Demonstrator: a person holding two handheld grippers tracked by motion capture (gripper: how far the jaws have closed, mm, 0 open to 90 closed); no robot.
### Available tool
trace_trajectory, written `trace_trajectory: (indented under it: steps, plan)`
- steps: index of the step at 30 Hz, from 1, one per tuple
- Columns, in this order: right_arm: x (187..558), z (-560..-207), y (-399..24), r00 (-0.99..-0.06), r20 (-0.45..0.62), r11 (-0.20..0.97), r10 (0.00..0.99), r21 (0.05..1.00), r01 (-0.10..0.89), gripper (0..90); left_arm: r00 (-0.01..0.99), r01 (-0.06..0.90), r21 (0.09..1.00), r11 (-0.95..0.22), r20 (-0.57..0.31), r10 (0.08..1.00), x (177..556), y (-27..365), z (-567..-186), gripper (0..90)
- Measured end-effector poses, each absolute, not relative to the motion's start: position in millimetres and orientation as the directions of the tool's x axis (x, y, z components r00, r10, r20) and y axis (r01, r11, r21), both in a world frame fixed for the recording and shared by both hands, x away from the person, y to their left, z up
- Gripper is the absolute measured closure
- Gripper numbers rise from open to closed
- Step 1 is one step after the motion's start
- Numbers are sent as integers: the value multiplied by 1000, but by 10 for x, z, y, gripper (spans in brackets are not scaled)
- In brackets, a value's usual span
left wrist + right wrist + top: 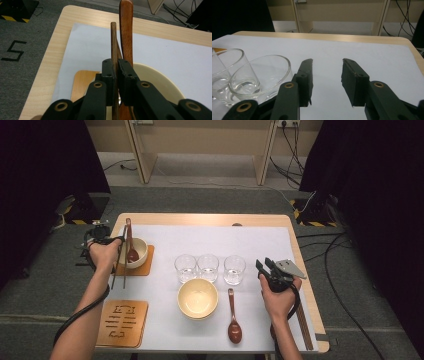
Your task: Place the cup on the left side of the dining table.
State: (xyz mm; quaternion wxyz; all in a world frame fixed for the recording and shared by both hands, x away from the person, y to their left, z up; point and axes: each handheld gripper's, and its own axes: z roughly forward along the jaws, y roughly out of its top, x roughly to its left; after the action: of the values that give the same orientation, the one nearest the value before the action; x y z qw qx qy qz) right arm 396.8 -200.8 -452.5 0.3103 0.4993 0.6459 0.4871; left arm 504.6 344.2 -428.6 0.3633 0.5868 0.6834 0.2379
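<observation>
High view puts the left gripper (102,240) at the far-left side of the table (210,219), beside a cream bowl (141,251) that sits on a wooden coaster (144,269). A dark chopstick (120,265) runs from that gripper back toward the person, along the bowl's left side, and a brown spoon (130,242) stands in the bowl with its handle leaning away. In the left gripper view the jaws are pressed together on the chopstick (114,45), which rises straight between them, while the spoon handle (126,32) stands just to the right, close against the right jaw; I cannot tell whether it touches. The step in hand looks like laying the chopstick down by this bowl. To do it well, I judge the stick should be lowered flat and parallel to the coaster edge before the jaws part, keeping clear of the spoon handle so the spoon is not tipped out.

Nearer the person lies a second, carved coaster (123,322). Mid-table, three glasses (207,267) stand in a row, with a second cream bowl (198,298) in front of them and another brown spoon (233,317) just beside it.

At the right, the right gripper (267,267) hovers next to the rightmost glass (259,77), its jaws spread and empty. A dark pair of sticks (304,325) lies along the table's right edge beneath that hand, likely the next pick.
</observation>
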Motion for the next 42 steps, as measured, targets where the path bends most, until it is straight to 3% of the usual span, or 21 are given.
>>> trace_trajectory:
  steps: [11,18,23,36,42]
  plan:
    - [3970,-4521,-2007,-309,84,28,947,939,342,610,-38,623,758,193,-218,975,5021,3459,-4241,780]
    - [3971,-4513,-2007,-313,86,29,946,938,346,606,24,657,749,89,-139,990,4979,3354,-4211,594]
    - [3969,-4508,-2005,-312,87,28,946,937,348,605,24,682,729,51,-92,995,4994,3328,-4230,594]
    - [3968,-4509,-2017,-312,91,26,946,935,353,605,-6,696,711,96,-128,992,5011,3295,-4268,737]
    - [3968,-4512,-2018,-313,91,27,946,934,355,606,-10,691,714,112,-146,989,5002,3298,-4273,729]
